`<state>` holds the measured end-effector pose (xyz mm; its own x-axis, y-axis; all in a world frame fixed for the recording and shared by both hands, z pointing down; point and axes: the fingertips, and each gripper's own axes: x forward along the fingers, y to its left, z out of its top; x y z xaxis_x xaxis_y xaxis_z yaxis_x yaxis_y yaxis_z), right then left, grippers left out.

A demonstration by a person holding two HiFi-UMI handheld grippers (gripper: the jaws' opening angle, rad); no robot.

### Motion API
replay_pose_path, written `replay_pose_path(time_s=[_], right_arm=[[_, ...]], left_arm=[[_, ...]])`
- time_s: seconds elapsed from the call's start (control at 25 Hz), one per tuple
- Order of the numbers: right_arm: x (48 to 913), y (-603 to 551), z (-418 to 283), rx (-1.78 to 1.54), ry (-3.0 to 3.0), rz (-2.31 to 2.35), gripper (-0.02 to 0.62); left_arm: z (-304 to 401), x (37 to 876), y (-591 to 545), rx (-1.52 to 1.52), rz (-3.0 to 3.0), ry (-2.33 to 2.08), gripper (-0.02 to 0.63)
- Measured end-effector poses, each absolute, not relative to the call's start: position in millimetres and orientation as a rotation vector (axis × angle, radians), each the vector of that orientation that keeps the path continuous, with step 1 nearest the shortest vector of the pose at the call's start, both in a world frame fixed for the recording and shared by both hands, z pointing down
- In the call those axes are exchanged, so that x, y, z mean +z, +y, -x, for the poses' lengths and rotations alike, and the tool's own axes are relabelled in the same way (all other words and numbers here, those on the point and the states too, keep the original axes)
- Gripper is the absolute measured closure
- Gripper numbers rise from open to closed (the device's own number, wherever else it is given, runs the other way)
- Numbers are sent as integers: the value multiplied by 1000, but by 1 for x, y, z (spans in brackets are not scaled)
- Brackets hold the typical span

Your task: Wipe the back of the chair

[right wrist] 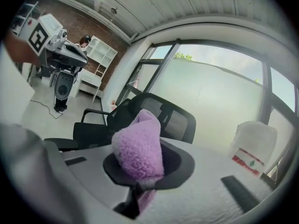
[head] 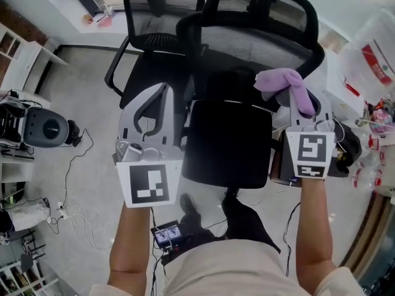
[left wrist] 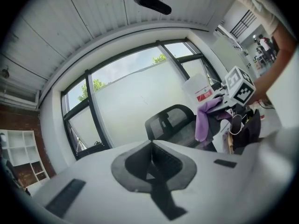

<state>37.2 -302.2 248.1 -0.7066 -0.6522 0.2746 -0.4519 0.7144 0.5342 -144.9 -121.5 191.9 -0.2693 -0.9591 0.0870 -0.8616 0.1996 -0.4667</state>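
Chair [head: 259, 42]: black, mesh back, seat turned toward the person.
Purple cloth [head: 285, 82]: fleecy and bunched, at the right end of the chair's back, low down; contact with the mesh cannot be told.
Right tongs [head: 297, 103]: clamped on the purple cloth, over the chair's right side.
Left tongs [head: 165, 92]: jaws together with nothing between them, beside the chair's left side.
Second chair [head: 162, 11]: black, behind the chair, to its left.
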Motion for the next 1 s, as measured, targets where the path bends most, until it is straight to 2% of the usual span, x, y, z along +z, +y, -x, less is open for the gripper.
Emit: replay_pose_path(time_s=[0.6,1.0], right_arm=[[111,-181,-79,-559,-2666,-808,560],[56,-111,-93,-609,-2740,-767,560]], left_arm=[[127,102,-16,-454,1852,2297,598],[138,70,48,-409,1845,2290,598]])
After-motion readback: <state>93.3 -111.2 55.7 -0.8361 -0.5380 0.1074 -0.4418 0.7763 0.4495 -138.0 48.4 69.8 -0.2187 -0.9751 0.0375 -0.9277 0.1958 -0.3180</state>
